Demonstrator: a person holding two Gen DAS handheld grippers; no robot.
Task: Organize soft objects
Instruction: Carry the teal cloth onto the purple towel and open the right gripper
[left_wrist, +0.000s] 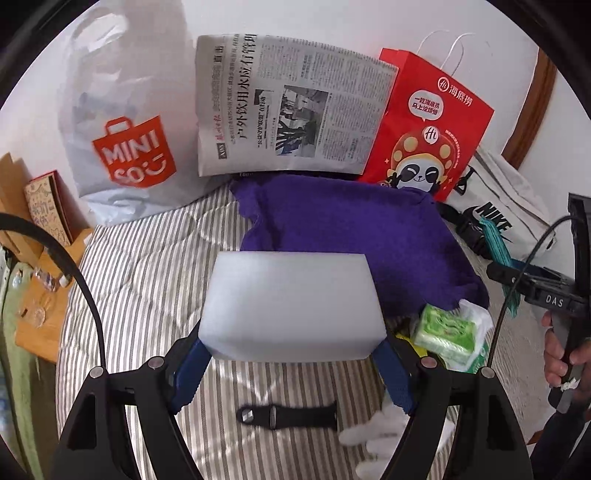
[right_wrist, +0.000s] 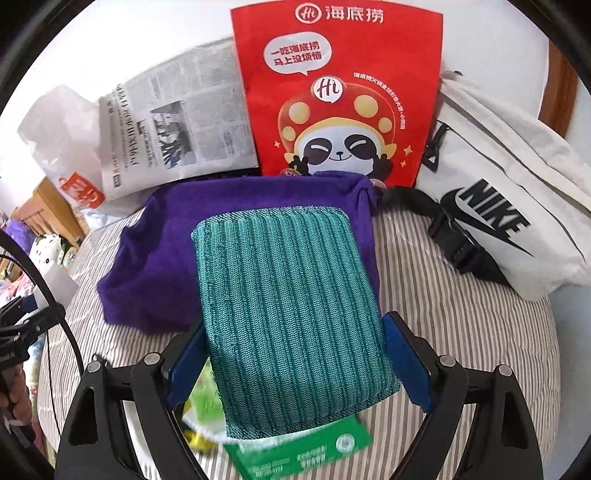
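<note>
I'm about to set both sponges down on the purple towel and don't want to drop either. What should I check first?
1. Left gripper shut on the white sponge: ok, blue fingers press both sides.
2. Right gripper shut on the teal sponge: ok, held at both sides.
3. Purple towel in view ahead of both: ok.
4. Towel flat: not ok, bunched at its edges.
5. Tissue pack off the towel: cannot tell, it sits at the near edge.
6. The two grippers apart: ok, the right one shows at the edge of the left view.
</note>
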